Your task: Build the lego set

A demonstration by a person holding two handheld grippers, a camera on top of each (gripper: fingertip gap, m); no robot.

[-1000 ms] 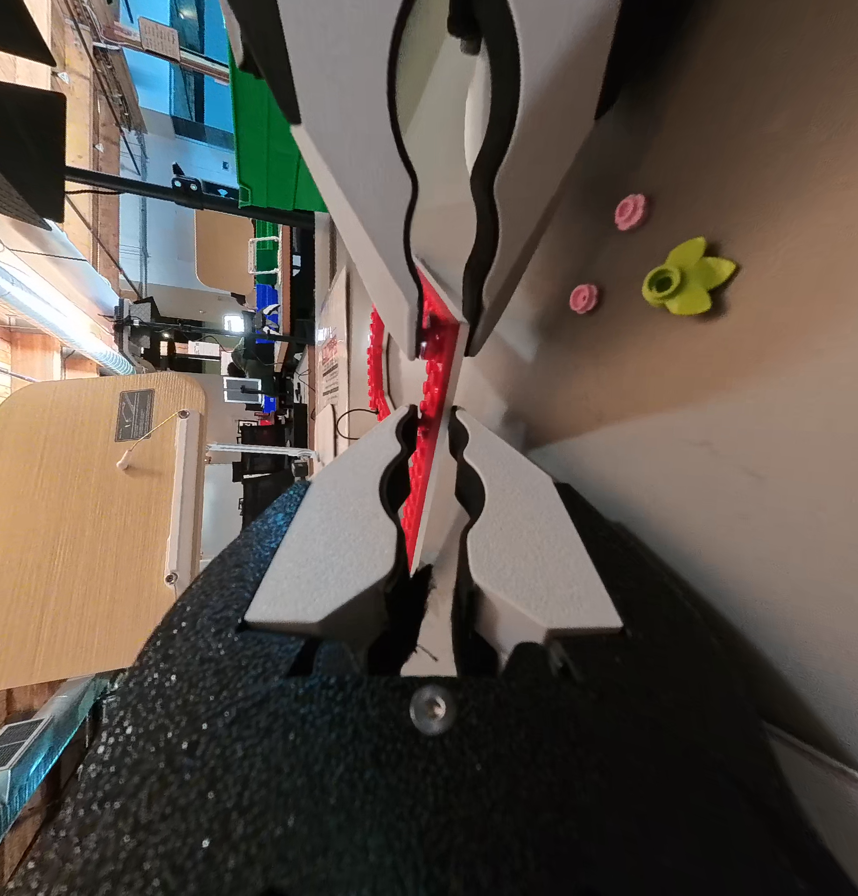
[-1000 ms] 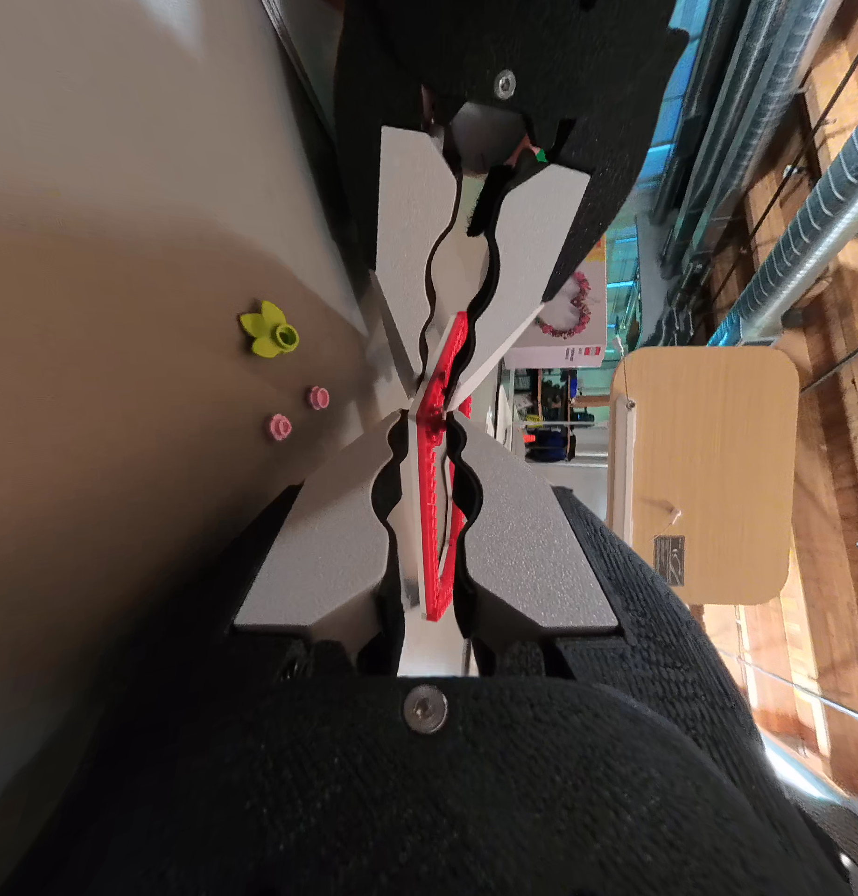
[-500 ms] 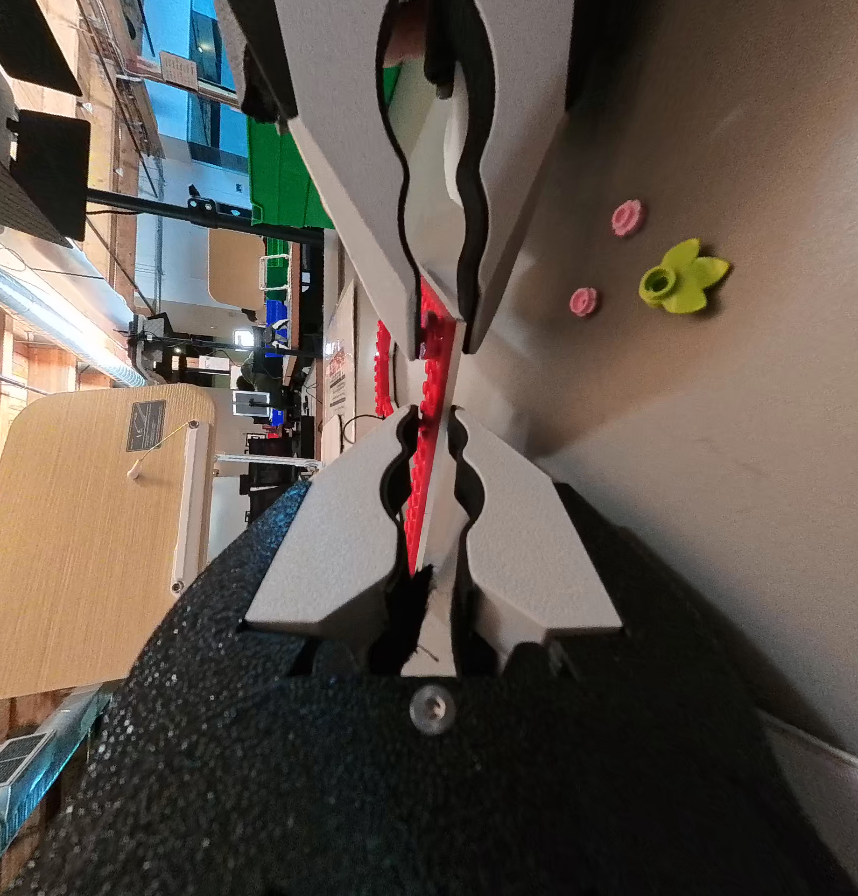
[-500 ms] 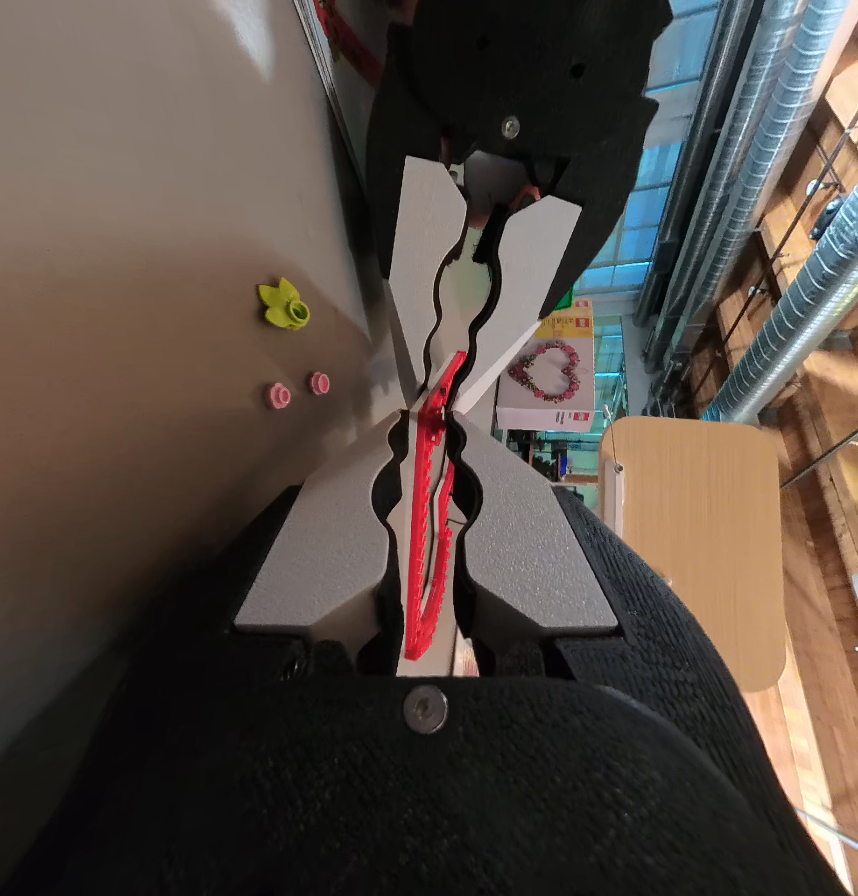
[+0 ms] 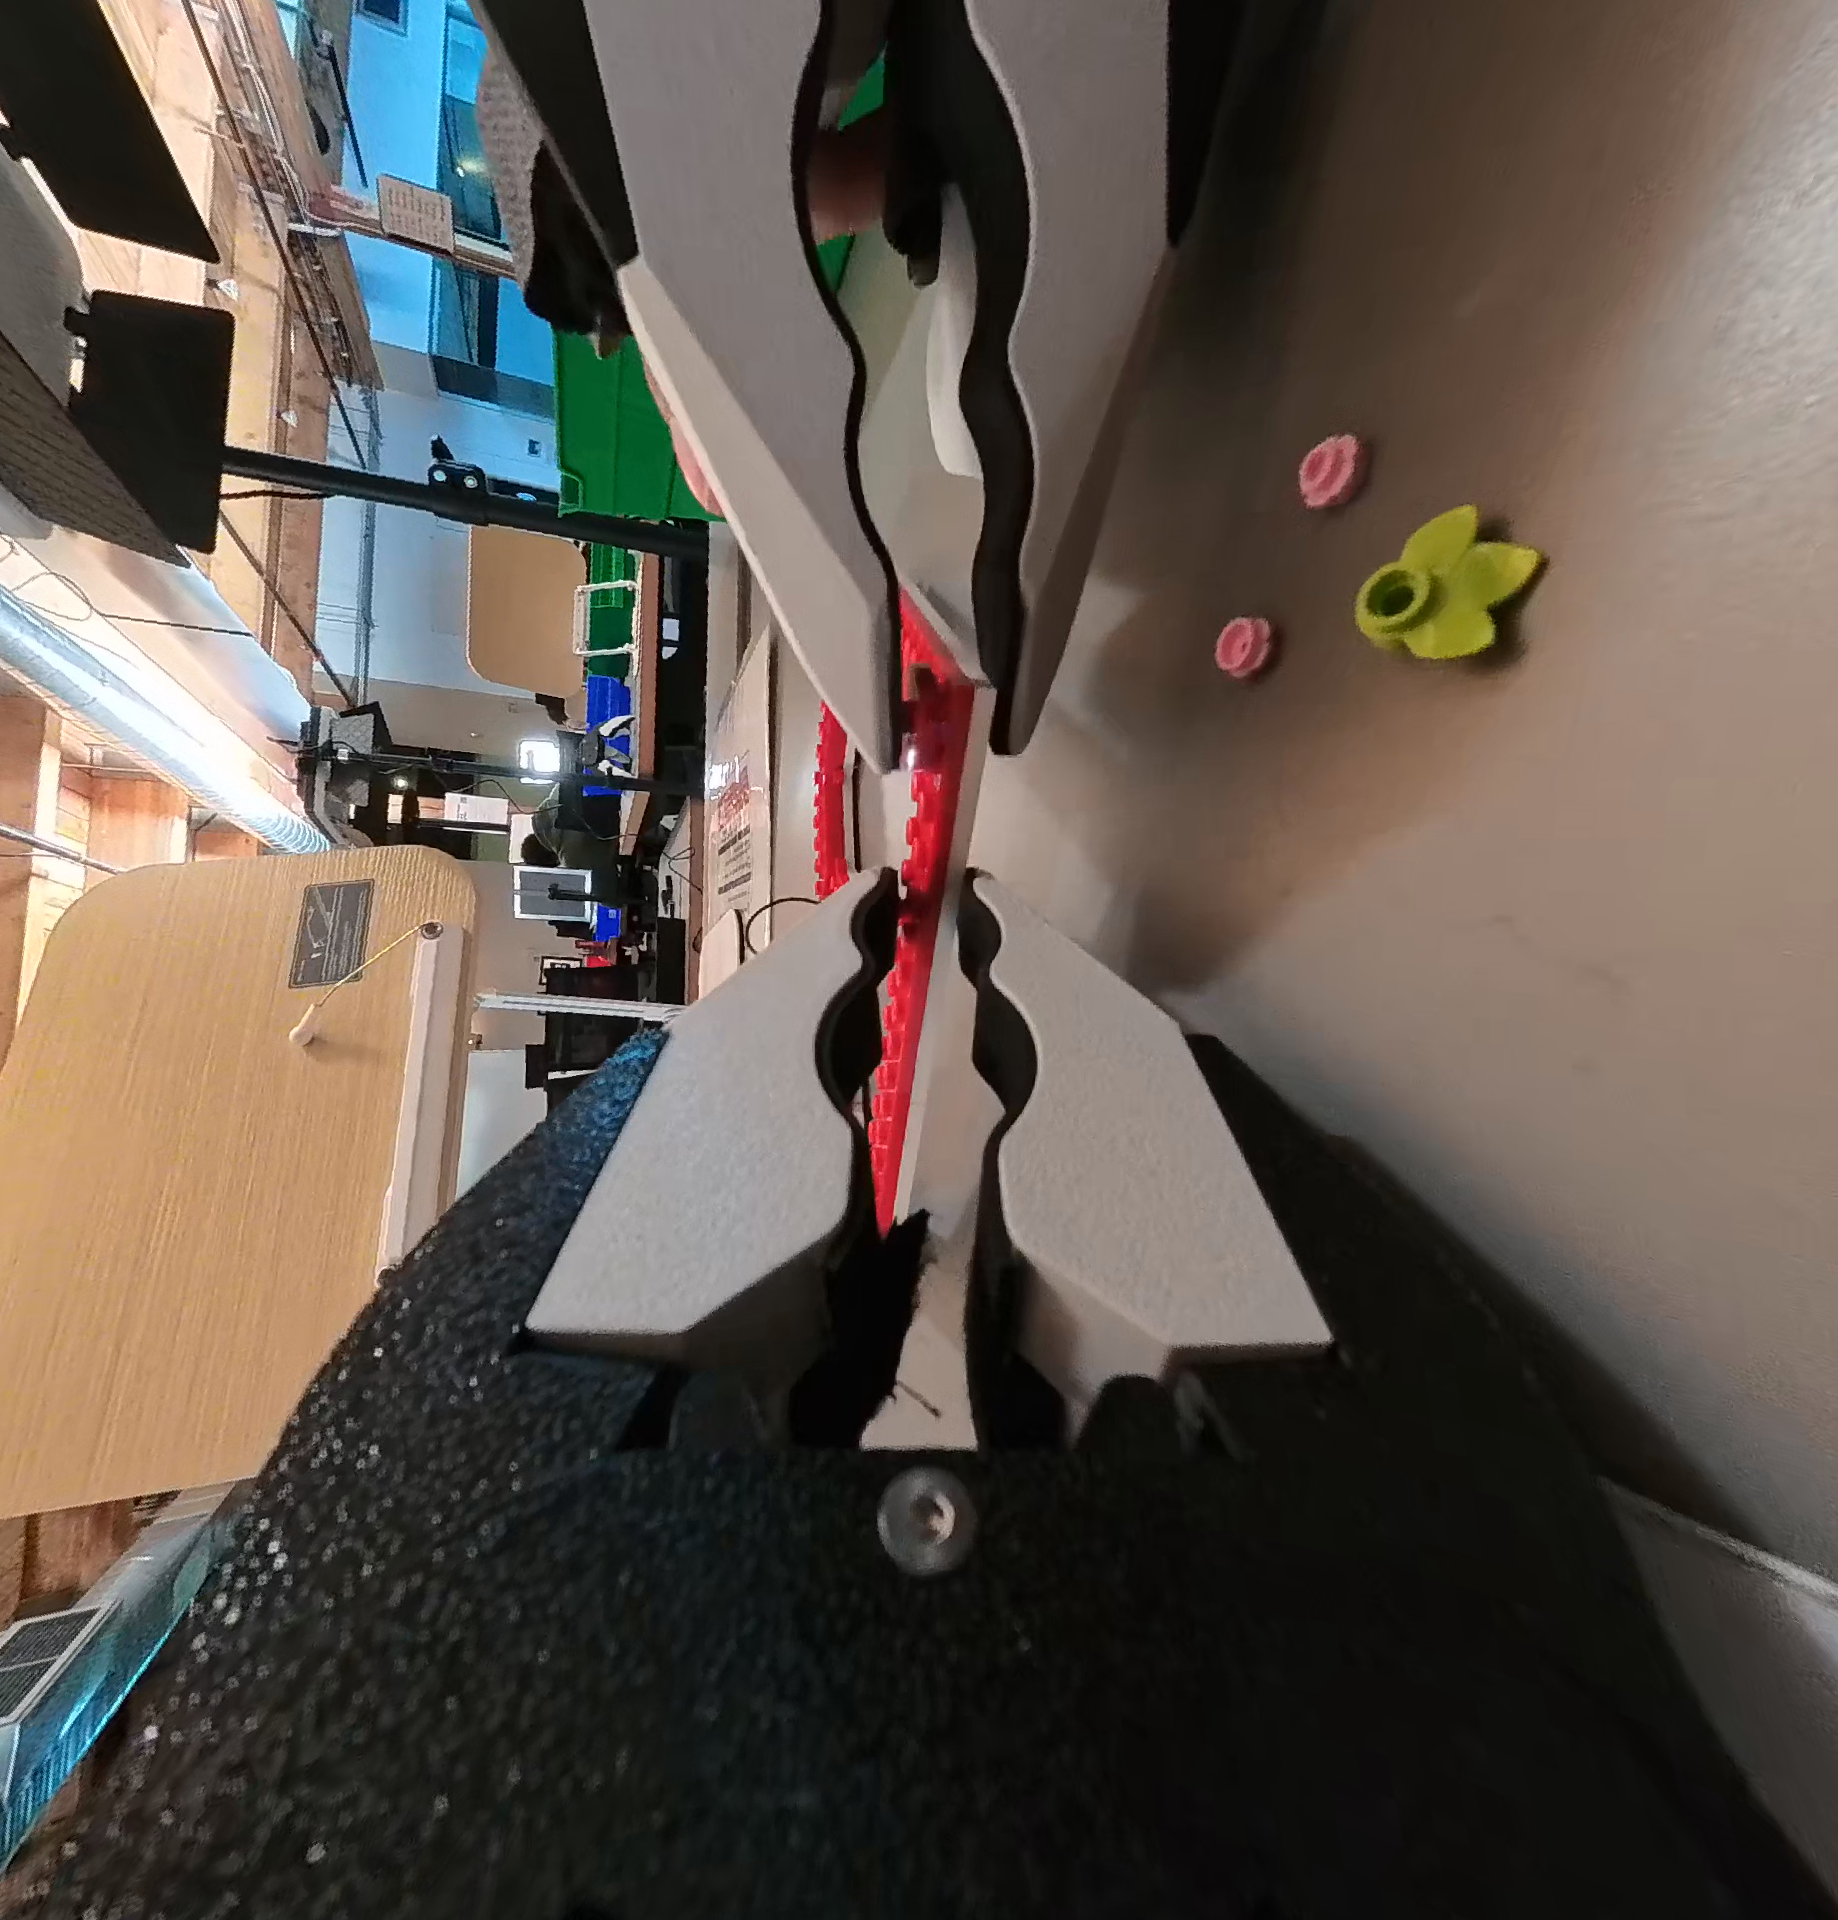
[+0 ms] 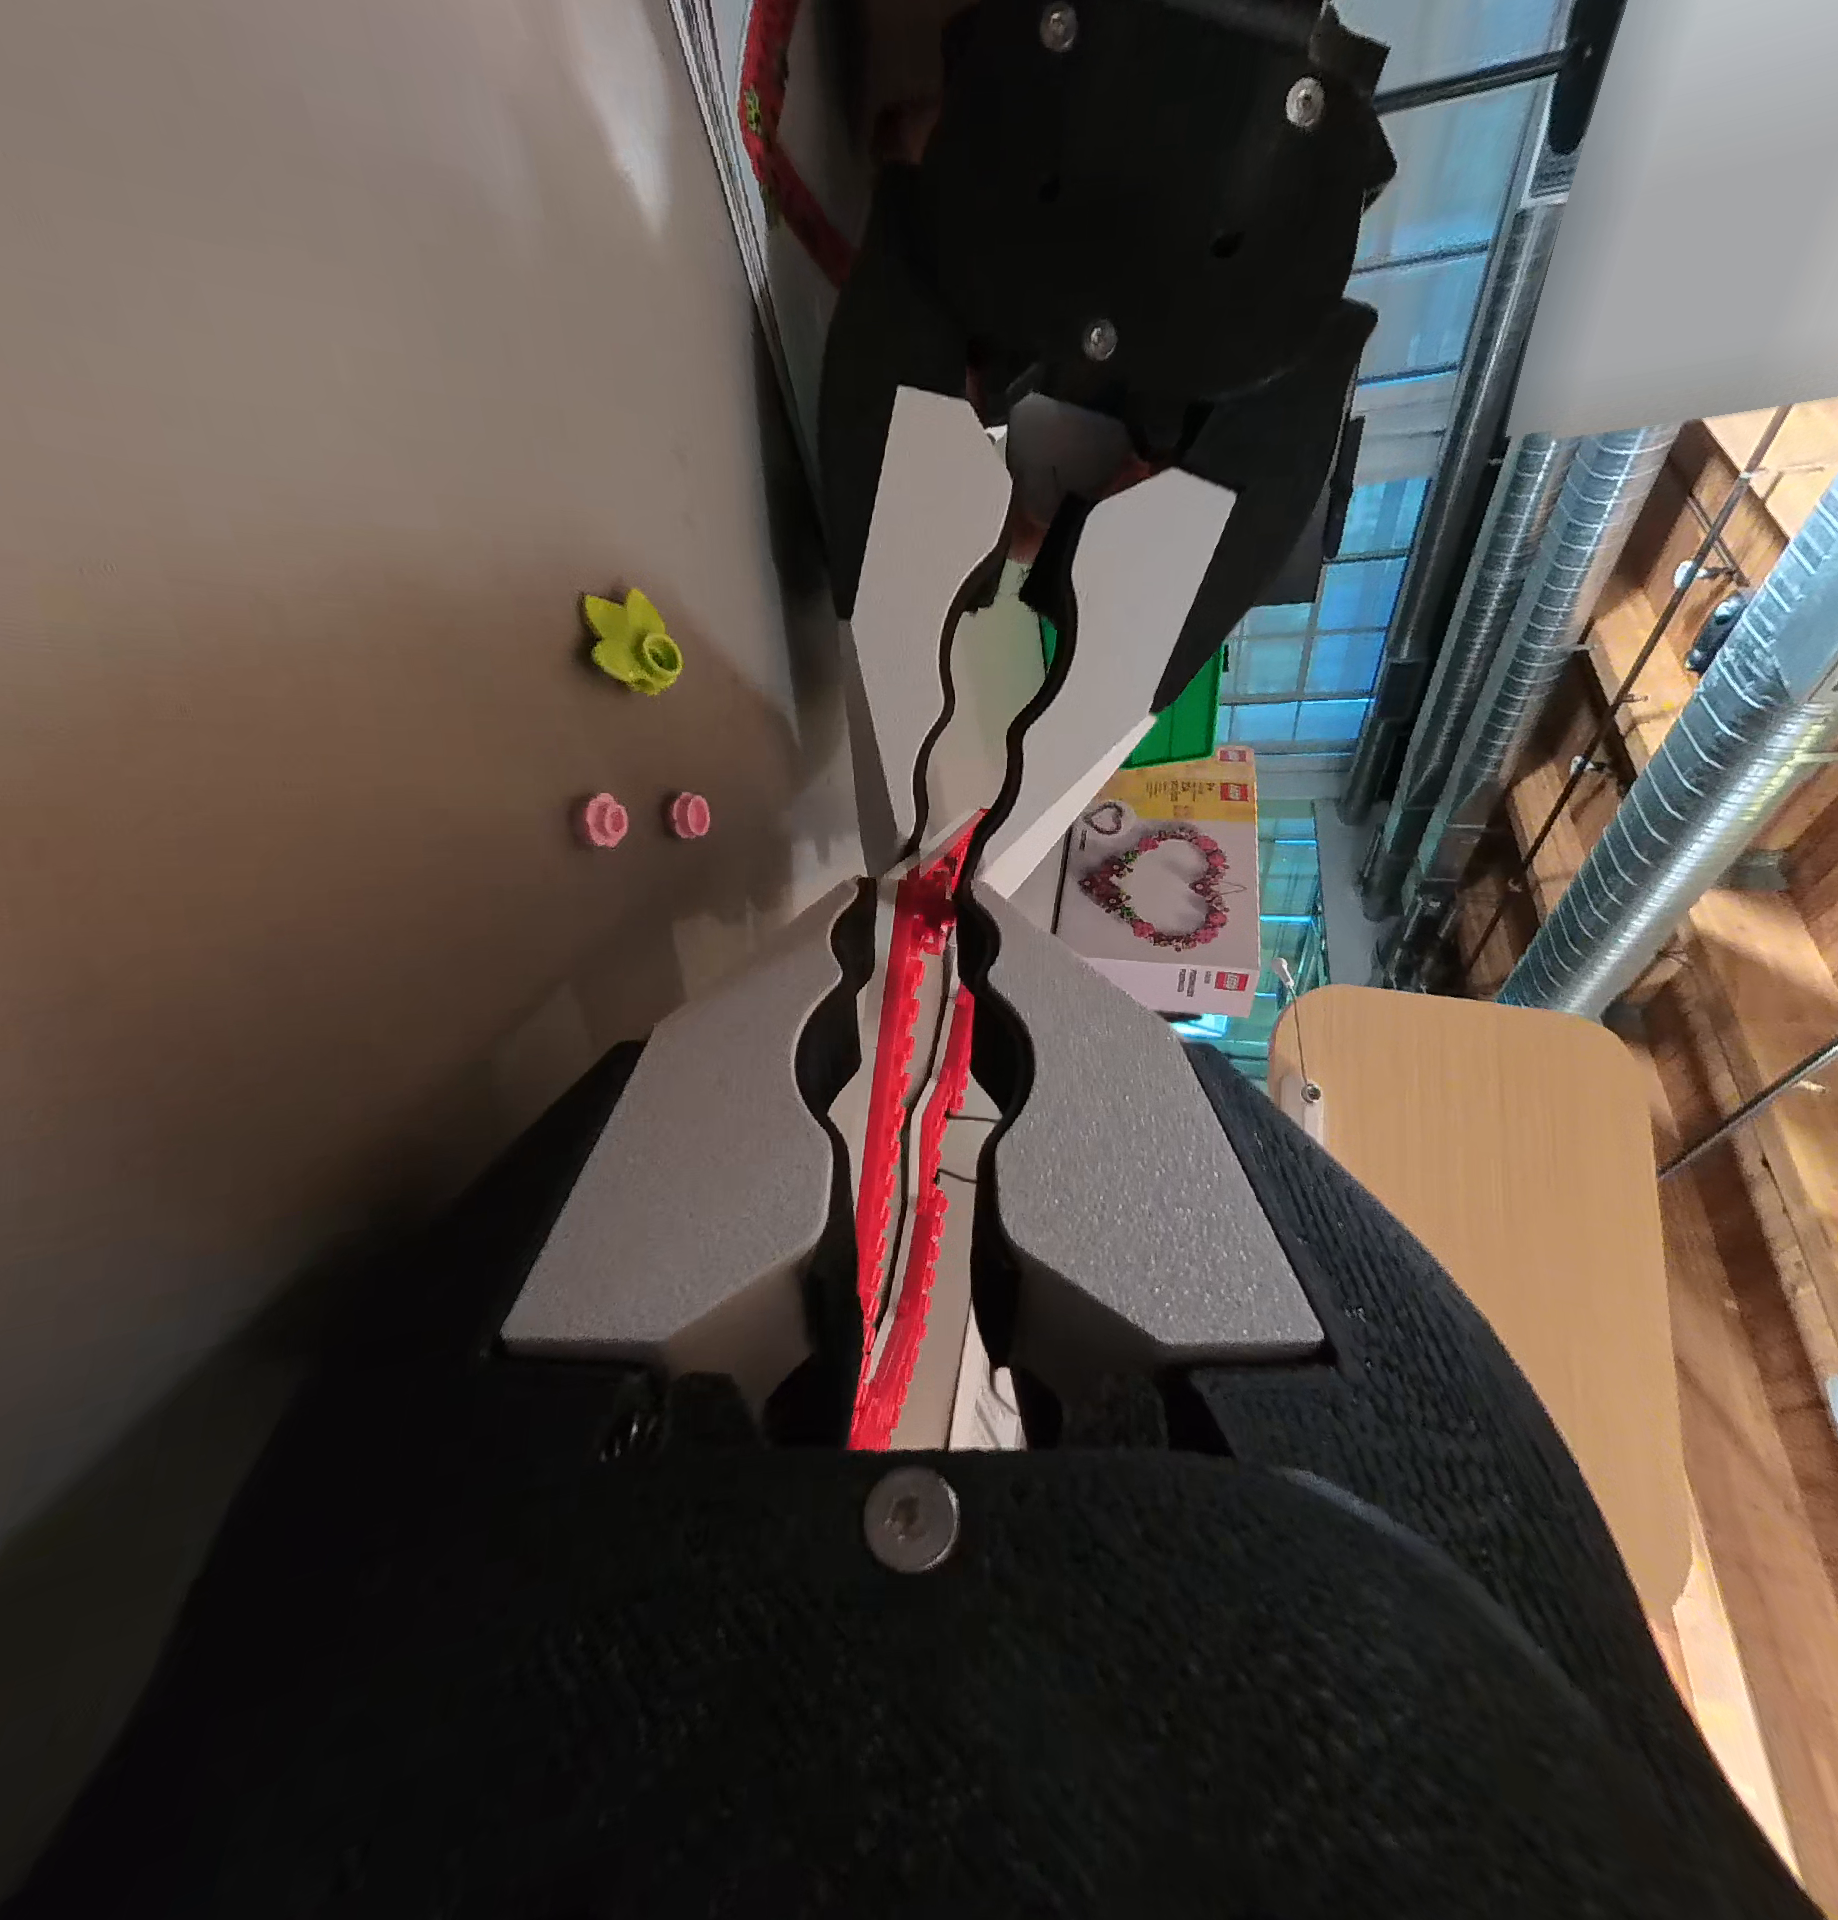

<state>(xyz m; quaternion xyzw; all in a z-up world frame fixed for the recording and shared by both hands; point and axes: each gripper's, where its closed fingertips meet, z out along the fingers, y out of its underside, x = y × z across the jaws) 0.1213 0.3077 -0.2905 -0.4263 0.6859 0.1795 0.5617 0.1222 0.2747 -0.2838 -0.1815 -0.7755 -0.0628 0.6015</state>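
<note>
A red studded lego frame [image 5: 930, 831] is held edge-on above the grey table [image 5: 1517, 1039]. My left gripper [image 5: 927, 881] is shut on one end of it. My right gripper [image 6: 917, 894] is shut on the other end, where the frame [image 6: 884, 1143] runs deep between the fingers. The two grippers face each other tip to tip; the right gripper [image 5: 941, 727] also shows in the left wrist view and the left gripper [image 6: 946, 842] in the right wrist view. A lime green flower piece [image 5: 1434, 603] and two pink round studs [image 5: 1245, 646] [image 5: 1333, 470] lie loose on the table.
The green flower [image 6: 634, 649] and pink studs [image 6: 603, 819] also show in the right wrist view. A lego box with a heart wreath picture [image 6: 1164, 894] stands beyond the table. A booklet with a red drawing [image 6: 780, 177] lies at the table's far side. Wooden panels [image 6: 1466, 1247] stand behind. It is some 6 cm from my right tips to the lime green flower piece [image 5: 1434, 603]. The right camera catches it too, in the right wrist view [image 6: 643, 639].
Both grippers stay shut on the red frame. The pair has tilted and shifted, so the right wrist view shows more of the left gripper and the box. The loose pieces have not moved.
</note>
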